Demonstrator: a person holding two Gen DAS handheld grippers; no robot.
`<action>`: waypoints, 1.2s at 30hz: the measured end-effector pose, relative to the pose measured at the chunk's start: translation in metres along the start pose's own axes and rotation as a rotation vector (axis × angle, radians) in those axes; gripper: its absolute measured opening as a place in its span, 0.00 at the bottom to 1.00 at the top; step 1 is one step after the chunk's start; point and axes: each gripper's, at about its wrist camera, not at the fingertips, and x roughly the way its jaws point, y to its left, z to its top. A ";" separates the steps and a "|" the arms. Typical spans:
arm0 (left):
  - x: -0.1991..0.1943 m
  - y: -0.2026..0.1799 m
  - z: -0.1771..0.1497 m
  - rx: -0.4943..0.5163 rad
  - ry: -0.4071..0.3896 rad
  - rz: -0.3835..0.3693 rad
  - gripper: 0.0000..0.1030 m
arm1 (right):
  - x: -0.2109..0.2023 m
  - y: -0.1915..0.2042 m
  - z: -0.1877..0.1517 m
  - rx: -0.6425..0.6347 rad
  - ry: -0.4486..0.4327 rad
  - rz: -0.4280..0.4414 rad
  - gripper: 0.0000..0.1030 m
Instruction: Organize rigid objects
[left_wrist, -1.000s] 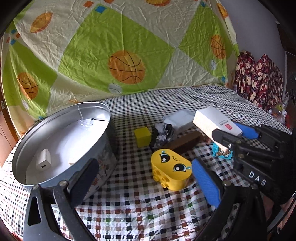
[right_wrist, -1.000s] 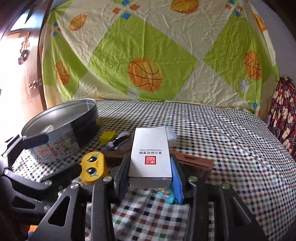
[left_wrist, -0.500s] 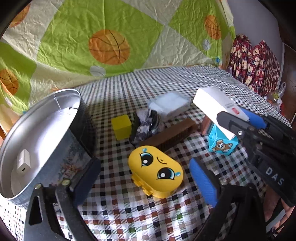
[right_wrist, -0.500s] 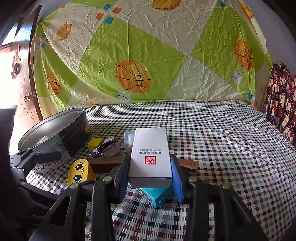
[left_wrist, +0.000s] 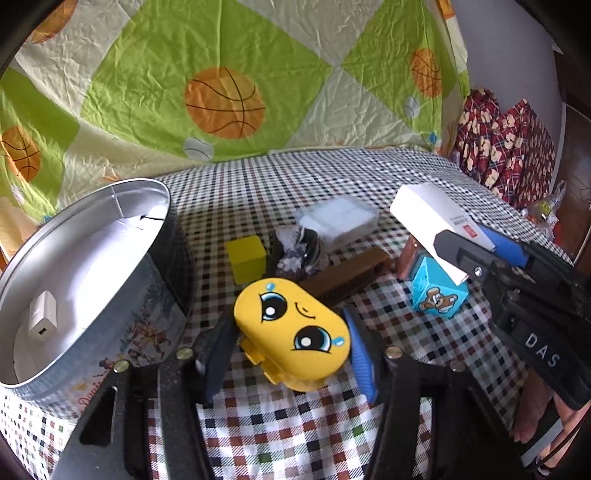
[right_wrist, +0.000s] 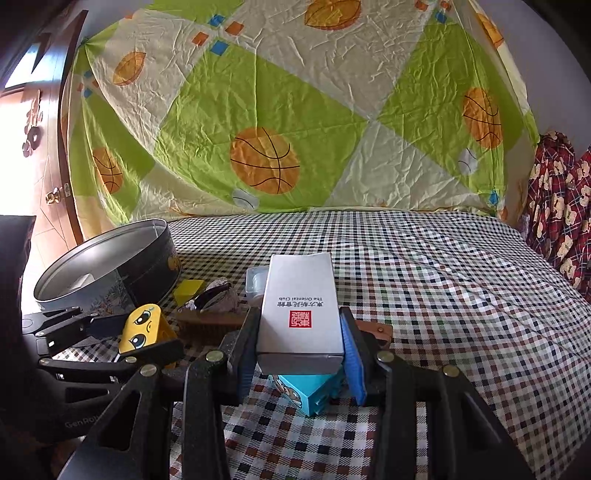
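**Left tool closing round yellow toy; right tool clamped on white box**

Landmark: round metal tin (left_wrist: 92, 266).

- Backdrop: basketball-print sheet (left_wrist: 229, 92) hangs behind the tin and everything else.
- Surface: checked cloth (right_wrist: 461, 295) covers what looks like a bed; the tin sits at its left end.
- Tin: open top, silver inside, printed wall. A small white charger-like block (left_wrist: 42, 321) lies on its floor.
- Left tool (left_wrist: 288, 354): just right of the tin. Jaws closing, about half open, with the yellow face toy (left_wrist: 291, 332) between them. Black pad sits against the toy's left side, blue pad right at its right side; can't confirm a firm pinch. Toy appears to rest on the cloth.
- Right tool (right_wrist: 301, 347): well right of the tin. Jaws narrow, pads pressed on both long sides of the white box (right_wrist: 301, 314), red seal facing up. Box is held above the cloth.
- Teal bear-print carton (left_wrist: 439, 291): on the cloth directly under the white box, far side from the tin.
- Brown bar (left_wrist: 347, 277): lies between tin and carton, just behind the yellow toy.
- Clear plastic case (left_wrist: 340, 219): behind the brown bar, right of the tin.
- Dark crumpled bundle (left_wrist: 299, 251): between case and toy.
- Yellow cube (left_wrist: 246, 258): closest loose item to the tin wall, just right of it.
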 end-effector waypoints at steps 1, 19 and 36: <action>-0.001 0.001 0.000 -0.003 -0.007 0.004 0.54 | 0.000 0.000 0.000 -0.002 -0.003 0.000 0.42; -0.023 0.010 -0.005 -0.058 -0.153 0.068 0.54 | -0.005 0.003 -0.001 -0.018 -0.033 0.002 0.42; -0.036 0.015 -0.006 -0.077 -0.243 0.095 0.54 | -0.014 0.005 -0.004 -0.036 -0.085 -0.001 0.42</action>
